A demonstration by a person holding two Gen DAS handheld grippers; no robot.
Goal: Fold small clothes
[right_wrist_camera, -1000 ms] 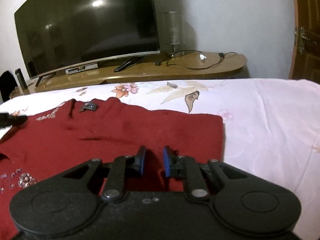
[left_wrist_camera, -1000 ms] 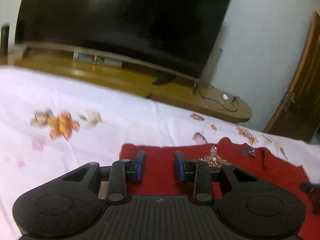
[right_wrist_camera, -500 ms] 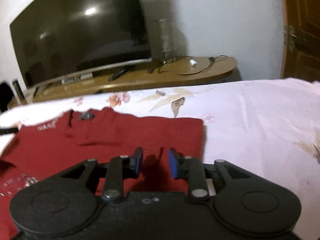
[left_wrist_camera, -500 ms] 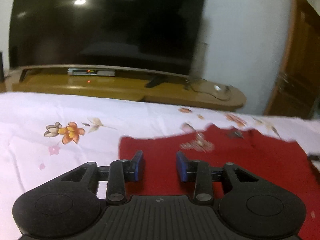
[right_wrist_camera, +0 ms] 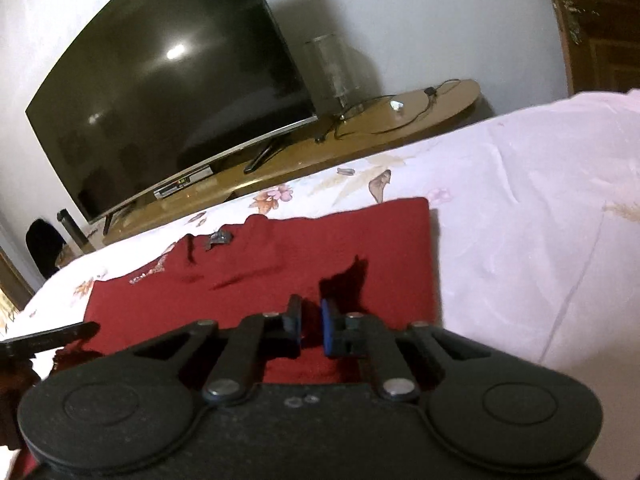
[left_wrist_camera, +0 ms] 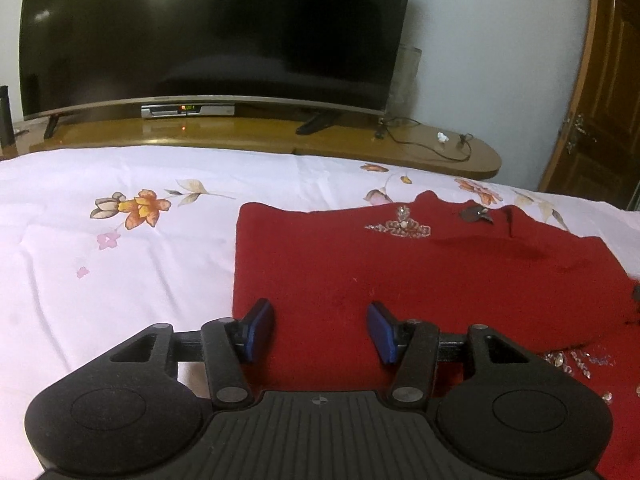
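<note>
A red knitted garment (left_wrist_camera: 400, 280) with beaded trim (left_wrist_camera: 400, 228) lies flat on the floral bedsheet (left_wrist_camera: 120, 280). My left gripper (left_wrist_camera: 320, 330) hovers over the garment's near left corner. Its jaws are opening, with red cloth below them and nothing pressed between the blue pads (left_wrist_camera: 260, 328). In the right wrist view the same garment (right_wrist_camera: 360, 240) lies ahead, and my right gripper (right_wrist_camera: 311, 326) is shut on a pinch of its fabric near the right side. A small peak of cloth (right_wrist_camera: 352, 276) stands up just past the fingers. A left gripper finger (right_wrist_camera: 52, 336) shows at the left edge.
Beyond the bed stands a low wooden stand (left_wrist_camera: 260, 136) with a large dark television (left_wrist_camera: 208, 32), a set-top box (left_wrist_camera: 188, 110), a glass vase (left_wrist_camera: 406, 76) and loose cables (left_wrist_camera: 424, 144). A wooden door (left_wrist_camera: 600, 100) is at the right. Bare sheet (right_wrist_camera: 540, 240) lies right of the garment.
The left jaws have spread wider and that view has levelled out. The right gripper has rolled so its view tilts, and its jaws have closed on the red fabric.
</note>
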